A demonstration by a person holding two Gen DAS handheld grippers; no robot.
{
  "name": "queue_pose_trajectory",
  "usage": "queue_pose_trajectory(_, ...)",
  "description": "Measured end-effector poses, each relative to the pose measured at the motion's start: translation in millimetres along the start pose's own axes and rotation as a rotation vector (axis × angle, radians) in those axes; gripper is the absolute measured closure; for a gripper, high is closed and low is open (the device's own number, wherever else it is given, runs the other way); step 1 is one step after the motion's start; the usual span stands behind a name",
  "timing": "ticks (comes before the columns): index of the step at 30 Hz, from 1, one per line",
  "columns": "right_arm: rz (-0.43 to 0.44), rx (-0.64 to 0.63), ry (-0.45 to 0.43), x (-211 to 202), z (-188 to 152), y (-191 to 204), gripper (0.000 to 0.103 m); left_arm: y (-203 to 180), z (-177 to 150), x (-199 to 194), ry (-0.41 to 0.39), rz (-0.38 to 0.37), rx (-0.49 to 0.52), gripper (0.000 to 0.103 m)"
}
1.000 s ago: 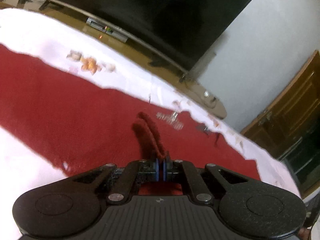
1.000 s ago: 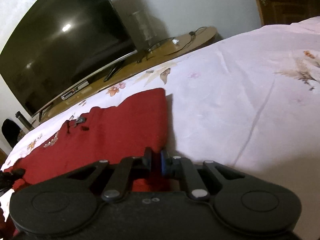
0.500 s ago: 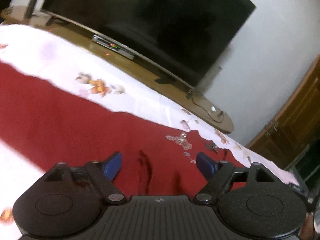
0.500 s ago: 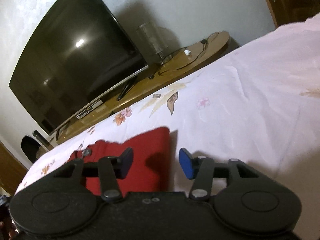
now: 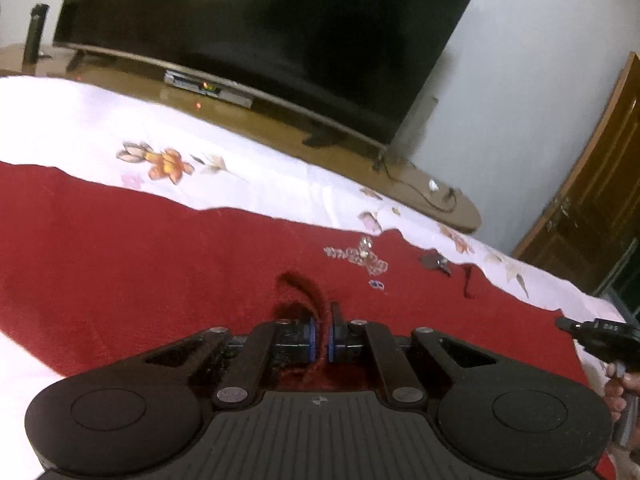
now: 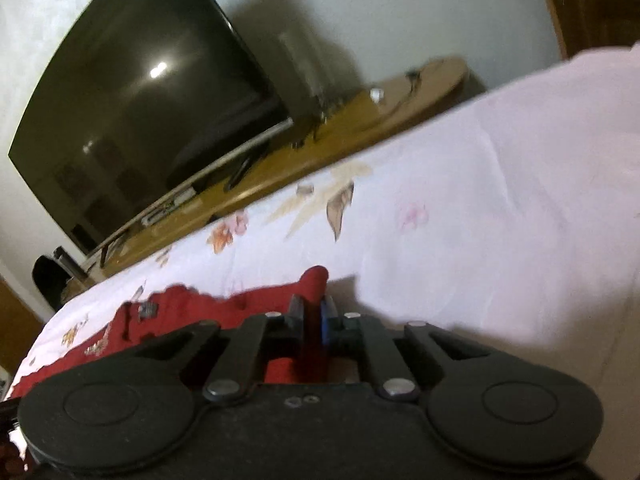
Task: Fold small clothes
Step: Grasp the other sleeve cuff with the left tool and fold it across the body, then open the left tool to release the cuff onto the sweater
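A red garment (image 5: 140,248) with a sequin motif (image 5: 356,256) lies spread on a white floral bedsheet (image 5: 60,120). My left gripper (image 5: 322,320) is shut on a small raised ridge of the red cloth near the garment's near edge. In the right wrist view, my right gripper (image 6: 312,312) is shut on the right edge of the red garment (image 6: 192,312), and a fold of cloth stands up between its pads. The right gripper (image 5: 600,340) and the hand that holds it also show at the left view's right edge.
The bedsheet (image 6: 480,200) stretches bare to the right of the garment. Beyond the bed stands a large dark television (image 5: 260,20) on a low wooden stand (image 5: 440,200) with cables. A wooden door (image 5: 592,208) is at the far right.
Both grippers let go of the garment, opened wide, shifted and shut again on the red cloth. The right one moved along to the garment's right edge.
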State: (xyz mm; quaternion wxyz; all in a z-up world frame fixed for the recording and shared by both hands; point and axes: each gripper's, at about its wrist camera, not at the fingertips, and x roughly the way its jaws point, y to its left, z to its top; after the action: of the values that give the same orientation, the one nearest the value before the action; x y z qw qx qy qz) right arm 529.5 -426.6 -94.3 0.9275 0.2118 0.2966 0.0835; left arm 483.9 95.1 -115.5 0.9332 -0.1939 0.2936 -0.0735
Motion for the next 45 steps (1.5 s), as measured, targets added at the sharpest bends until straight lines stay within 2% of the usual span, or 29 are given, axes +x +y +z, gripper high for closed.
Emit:
queue_pose_trajectory(3, -0.025, -0.052, -0.030, -4.3, -0.7, 4.5, 0.096, 5.5, -4.9, 10.9, 0.046, 0.019, -0.024, 0.098)
queue_pose_trajectory(5, -0.083, -0.076, 0.038, 13.1, -8.2, 2.1, 0.095, 6.4, -2.3, 13.0, 0.056, 0.020, -0.029, 0.098)
queue_pose_trajectory(8, -0.089, -0.079, 0.021, 14.7, -9.6, 1.8, 0.096, 6.8, -3.3, 14.2, 0.058, 0.021, -0.031, 0.095)
queue_pose_trajectory(11, -0.075, -0.080, 0.029, 15.9, -8.8, 2.1, 0.091, 15.3, -1.8, 14.8, 0.071, -0.022, -0.082, 0.095)
queue_pose_trajectory(12, -0.072, -0.070, 0.030, 14.4, -7.7, 1.1, 0.085, 17.4, -0.6, 12.8, 0.076, -0.029, -0.096, 0.092)
queue_pose_trajectory(13, -0.094, -0.071, 0.013, 7.7, -6.7, 3.3, 0.070, 18.2, 0.3, 7.7, 0.072, -0.022, -0.100, 0.078)
queue_pose_trajectory(14, -0.114, -0.087, -0.016, -2.5, -7.7, 8.2, 0.066, 18.2, -0.1, -2.4, 0.042, 0.003, -0.093, 0.064)
queue_pose_trajectory(15, -0.127, -0.119, -0.054, -15.4, -10.1, 15.5, 0.064, 17.2, -2.6, -14.3, -0.013, 0.020, -0.071, 0.027)
queue_pose_trajectory(16, -0.122, -0.155, -0.081, -28.1, -13.4, 23.9, 0.064, 14.9, -6.1, -21.5, -0.052, 0.053, -0.038, 0.009)
queue_pose_trajectory(18, -0.082, -0.213, -0.088, -42.7, -24.3, 40.7, 0.064, 10.7, -7.8, -11.4, 0.013, 0.143, 0.021, 0.011)
queue_pose_trajectory(20, -0.072, -0.306, -0.020, -38.3, -43.2, 58.9, 0.065, 0.9, -6.6, -5.7, 0.030, 0.183, 0.072, 0.011)
queue_pose_trajectory(21, -0.086, -0.342, 0.039, -29.6, -53.6, 65.6, 0.065, -3.3, -6.1, -4.3, 0.040, 0.200, 0.097, 0.011)
queue_pose_trajectory(22, -0.137, -0.410, 0.067, -21.4, -65.4, 74.9, 0.064, -5.4, -5.2, -6.7, 0.039, 0.209, 0.106, 0.011)
queue_pose_trajectory(24, -0.197, -0.469, 0.047, -23.1, -69.7, 92.7, 0.063, 2.5, -2.8, -26.5, -0.017, 0.181, 0.074, 0.011)
queue_pose_trajectory(27, -0.153, -0.409, -0.018, -45.0, -63.6, 101.6, 0.059, 41.4, -0.2, -74.0, -0.123, 0.210, -0.006, 0.011)
queue_pose_trajectory(31, -0.191, -0.363, -0.054, -72.3, -66.9, 101.1, 0.059, 129.6, 9.9, -128.8, -0.210, 0.332, -0.211, 0.012)
queue_pose_trajectory(32, -0.196, -0.343, -0.051, -77.8, -69.6, 98.0, 0.059, 156.3, 13.3, -140.2, -0.223, 0.361, -0.285, 0.014)
queue_pose_trajectory(34, -0.225, -0.293, -0.036, -84.3, -76.7, 93.3, 0.059, 202.4, 16.7, -155.3, -0.242, 0.382, -0.427, 0.030)
queue_pose_trajectory(35, -0.238, -0.276, -0.027, -87.1, -81.5, 92.8, 0.059, 225.7, 18.4, -159.6, -0.237, 0.370, -0.498, 0.031)
queue_pose_trajectory(38, -0.264, -0.246, -0.017, -90.6, -93.4, 101.3, 0.059, 271.8, 21.8, -163.3, -0.251, 0.255, -0.626, 0.033)
queue_pose_trajectory(42, -0.261, -0.230, -0.022, -101.0, -105.2, 120.1, 0.059, 298.5, 33.7, -155.2, -0.244, 0.208, -0.682, 0.035)
queue_pose_trajectory(44, -0.261, -0.216, -0.026, -103.7, -107.7, 128.4, 0.059, 308.9, 38.1, -149.3, -0.244, 0.201, -0.697, 0.040)
queue_pose_trajectory(45, -0.264, -0.206, -0.029, -105.2, -107.9, 131.4, 0.059, 312.7, 39.8, -146.5, -0.240, 0.206, -0.702, 0.049)
